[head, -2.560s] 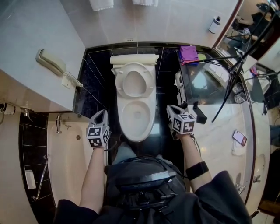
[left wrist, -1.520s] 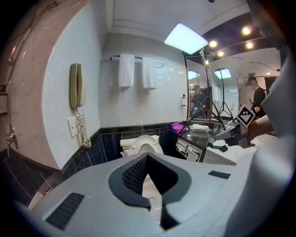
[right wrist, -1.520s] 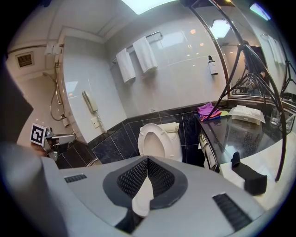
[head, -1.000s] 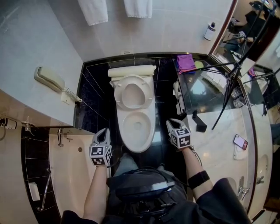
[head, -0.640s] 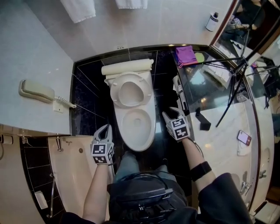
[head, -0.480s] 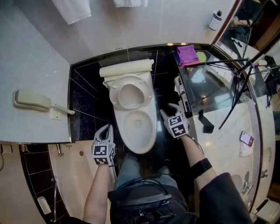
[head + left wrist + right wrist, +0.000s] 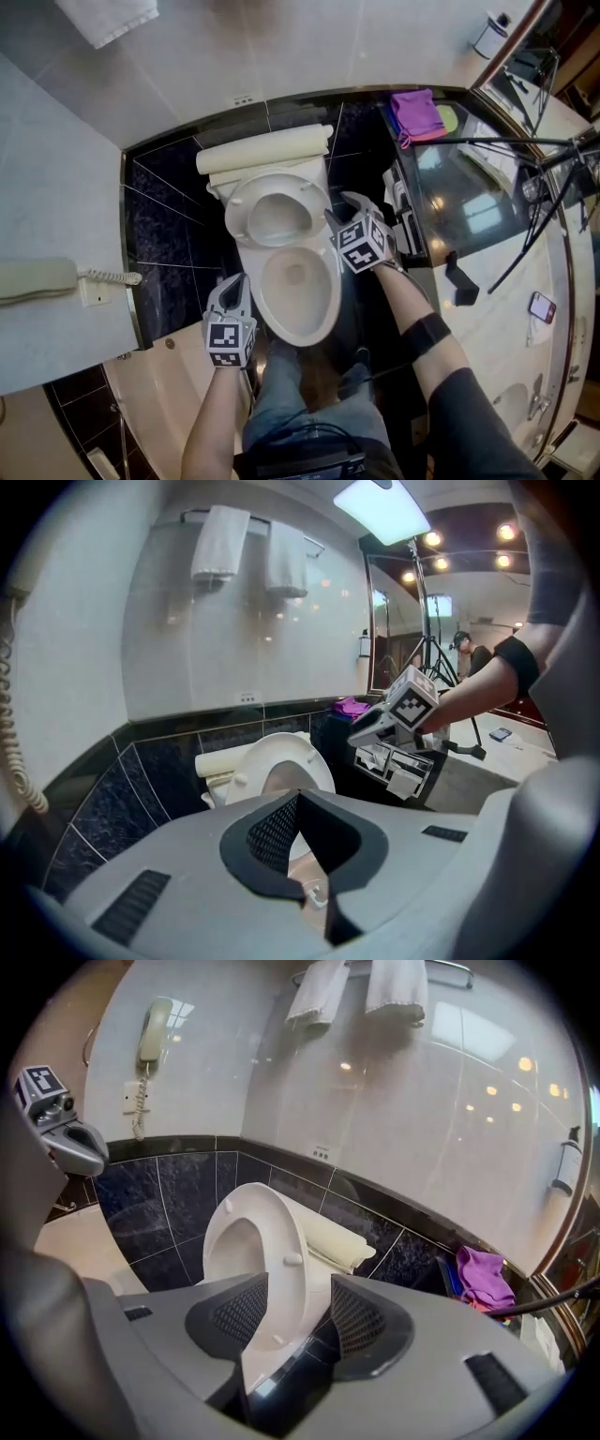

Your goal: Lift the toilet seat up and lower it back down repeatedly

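The white toilet seat (image 7: 272, 208) stands raised against the cream cistern (image 7: 262, 150), above the open bowl (image 7: 298, 292). My right gripper (image 7: 337, 208) is at the seat's right edge. In the right gripper view its jaws (image 7: 298, 1321) have just been opening and stand wide, with the seat's rim (image 7: 272, 1269) between the pads, not clamped. My left gripper (image 7: 233, 284) hovers left of the bowl's front, apart from the toilet. Its jaws (image 7: 300, 841) are shut with nothing in them, pointing at the seat (image 7: 281, 761).
A wall phone (image 7: 37, 279) hangs at the left and a bathtub rim (image 7: 159, 394) lies below it. A toilet paper holder (image 7: 403, 766) is right of the toilet. On the counter are a purple cloth (image 7: 419, 111) and tripod legs (image 7: 525, 141). Towels (image 7: 319, 993) hang above.
Both grippers moved forward toward the toilet. The right one travelled up to the raised seat's right edge and its jaws spread apart. The seat stayed raised.
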Demonstrator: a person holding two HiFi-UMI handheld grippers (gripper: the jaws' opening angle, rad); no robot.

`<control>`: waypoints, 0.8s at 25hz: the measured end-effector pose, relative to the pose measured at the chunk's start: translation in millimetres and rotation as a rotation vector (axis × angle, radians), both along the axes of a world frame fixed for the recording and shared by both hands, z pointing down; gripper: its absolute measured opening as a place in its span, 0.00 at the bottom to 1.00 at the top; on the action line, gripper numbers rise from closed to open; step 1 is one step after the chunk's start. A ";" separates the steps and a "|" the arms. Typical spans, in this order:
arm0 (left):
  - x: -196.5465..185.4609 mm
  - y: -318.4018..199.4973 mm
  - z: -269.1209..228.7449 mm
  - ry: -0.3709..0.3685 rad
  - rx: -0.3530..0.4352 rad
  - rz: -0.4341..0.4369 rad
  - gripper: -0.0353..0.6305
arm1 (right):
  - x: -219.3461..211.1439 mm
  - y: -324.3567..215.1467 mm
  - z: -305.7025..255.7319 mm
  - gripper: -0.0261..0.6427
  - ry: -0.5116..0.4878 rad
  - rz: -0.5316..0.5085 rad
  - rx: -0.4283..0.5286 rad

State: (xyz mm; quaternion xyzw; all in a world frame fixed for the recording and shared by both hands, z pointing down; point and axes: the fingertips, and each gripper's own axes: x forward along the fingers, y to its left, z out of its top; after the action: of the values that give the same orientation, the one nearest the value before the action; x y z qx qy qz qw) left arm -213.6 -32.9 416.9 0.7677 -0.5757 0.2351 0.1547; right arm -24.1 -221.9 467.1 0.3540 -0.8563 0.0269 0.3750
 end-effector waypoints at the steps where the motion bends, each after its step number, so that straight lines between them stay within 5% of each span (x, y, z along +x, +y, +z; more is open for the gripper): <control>1: 2.1 -4.2 8.1 0.000 -0.006 0.007 0.05 | -6.4 -8.1 6.5 0.39 0.008 -0.010 0.000; 14: 0.2 -26.2 61.6 0.067 -0.071 0.032 0.05 | -63.8 -76.3 55.0 0.38 0.076 -0.099 0.044; 20: -15.8 -24.2 71.8 0.074 -0.091 0.011 0.05 | -81.9 -77.4 63.1 0.18 0.112 -0.159 0.074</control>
State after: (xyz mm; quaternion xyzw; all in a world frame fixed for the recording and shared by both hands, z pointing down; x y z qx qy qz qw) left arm -229.3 -57.1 488.8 0.7711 -0.5541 0.2335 0.2094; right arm -106.1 -299.3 530.2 0.2993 -0.8598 -0.0546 0.4101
